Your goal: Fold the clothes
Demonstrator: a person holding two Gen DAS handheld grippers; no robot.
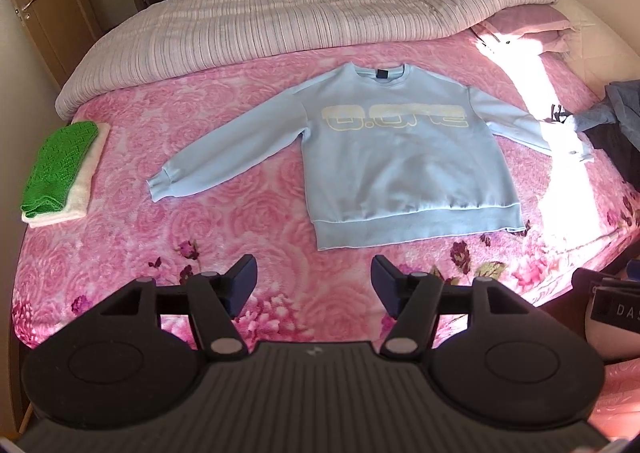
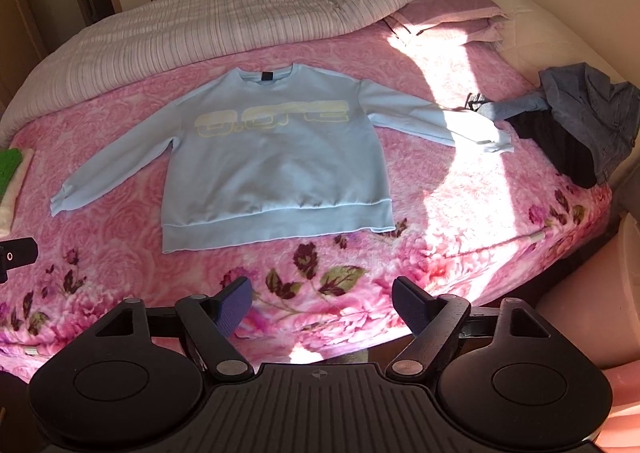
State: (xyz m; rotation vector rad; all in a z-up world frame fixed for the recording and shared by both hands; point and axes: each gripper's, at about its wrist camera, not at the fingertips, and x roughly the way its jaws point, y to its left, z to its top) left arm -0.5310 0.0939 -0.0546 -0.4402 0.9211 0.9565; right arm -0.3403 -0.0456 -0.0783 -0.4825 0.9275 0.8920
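A light blue sweatshirt [image 1: 400, 161] [image 2: 276, 157] with pale yellow lettering lies flat, face up, on the pink floral bedspread [image 1: 224, 221] [image 2: 360, 253], both sleeves spread out to the sides. Its hem faces me. My left gripper [image 1: 314, 277] hovers over the bedspread just short of the hem, open, nothing between its blue pads. My right gripper [image 2: 322, 299] is also open and empty, above the floral border near the bed's front edge. The right sleeve's cuff [image 2: 496, 143] lies in a bright patch of sunlight.
A folded green and white stack [image 1: 64, 173] [image 2: 10, 177] sits at the bed's left edge. A heap of denim and dark clothes [image 1: 616, 117] [image 2: 576, 125] lies at the right edge. A striped quilt [image 1: 280, 21] [image 2: 224, 21] is bunched along the far side.
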